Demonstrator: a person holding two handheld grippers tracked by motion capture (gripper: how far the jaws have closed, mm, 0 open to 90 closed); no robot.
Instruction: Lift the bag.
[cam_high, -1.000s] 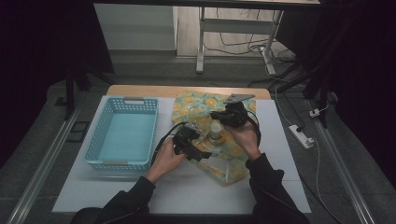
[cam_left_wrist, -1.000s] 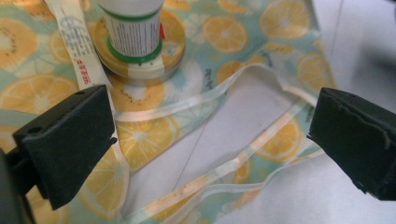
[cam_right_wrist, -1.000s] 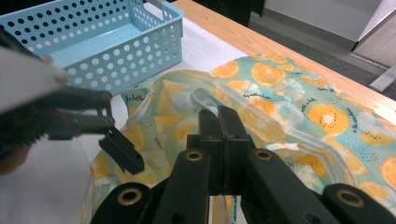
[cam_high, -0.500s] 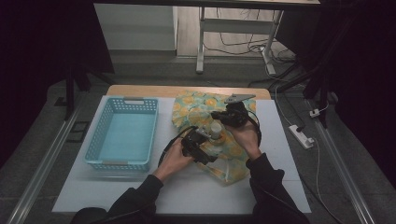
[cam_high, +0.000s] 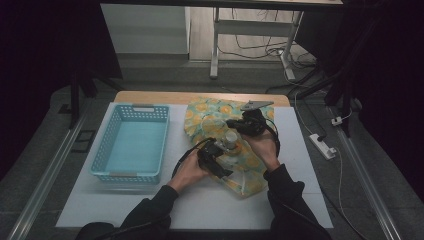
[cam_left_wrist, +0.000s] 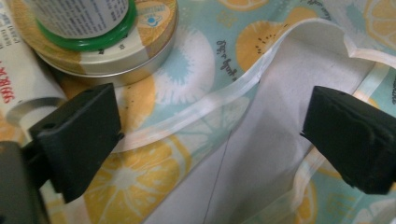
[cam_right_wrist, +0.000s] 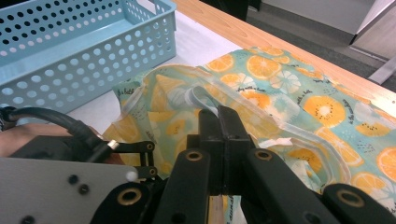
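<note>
We take the orange-print bag (cam_high: 235, 145) as our landmark: it lies spread on the white tabletop (cam_high: 310, 200), just to the right of the blue basket (cam_high: 131, 142), which stands on the same tabletop.

Our left gripper (cam_high: 216, 161) hangs over the near half of the bag. Its fingers (cam_left_wrist: 79, 135) stand wide apart and have just been closing a little; between them we see only the bag's pale lining and its clear edge band (cam_left_wrist: 243, 81), and neither pad presses on anything. Just beyond the left finger, inside the bag, a white bottle with a green ring (cam_left_wrist: 88, 18) stands on a round tin (cam_left_wrist: 116, 51), and a white tube (cam_left_wrist: 21, 70) lies against the tin.

Our right gripper (cam_right_wrist: 219, 116) reaches in over the far side of the bag, beside the bottle (cam_high: 230, 138). Its fingers (cam_right_wrist: 232, 135) are pressed together, pinching the bag's rim strap (cam_right_wrist: 205, 100), which rises into a small fold at their tips. The left gripper's cable (cam_right_wrist: 60, 121) shows in the near left of the right gripper view.
</note>
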